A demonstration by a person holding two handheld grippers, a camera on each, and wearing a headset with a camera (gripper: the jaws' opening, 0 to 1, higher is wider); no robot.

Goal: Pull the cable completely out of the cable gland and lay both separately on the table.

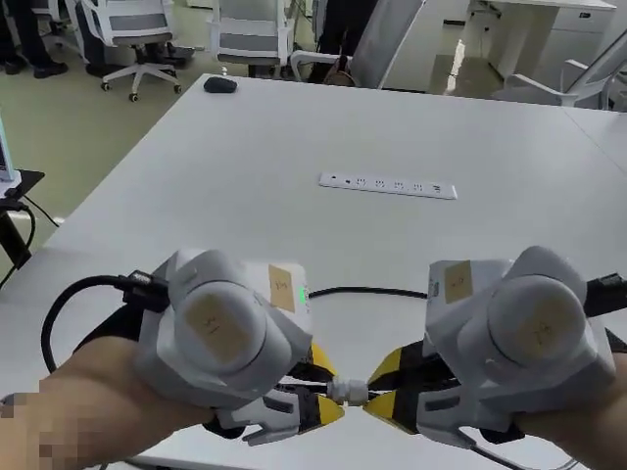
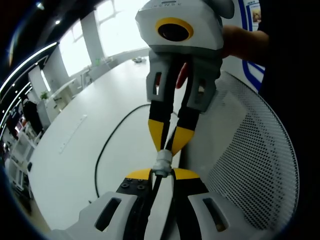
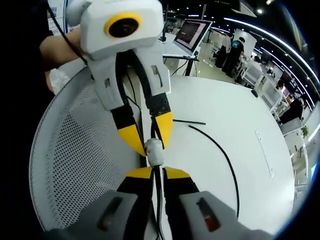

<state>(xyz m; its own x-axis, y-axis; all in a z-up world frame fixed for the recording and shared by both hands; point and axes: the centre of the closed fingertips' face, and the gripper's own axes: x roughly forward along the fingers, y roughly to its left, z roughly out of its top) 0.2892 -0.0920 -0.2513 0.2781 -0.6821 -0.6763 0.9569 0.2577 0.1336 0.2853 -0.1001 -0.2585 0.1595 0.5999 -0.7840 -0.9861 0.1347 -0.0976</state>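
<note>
Left claw [image 1: 331, 390] pinches the small white plastic cable gland [image 1: 348, 392], right claw [image 1: 373, 392] the thin black cable [image 1: 362, 291] beside it. Either hold may slip under pull

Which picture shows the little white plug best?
The right gripper view: the white plug is big and sharp between yellow fingers. The left gripper view is nearly as good; the head view shows it tiny.
</note>
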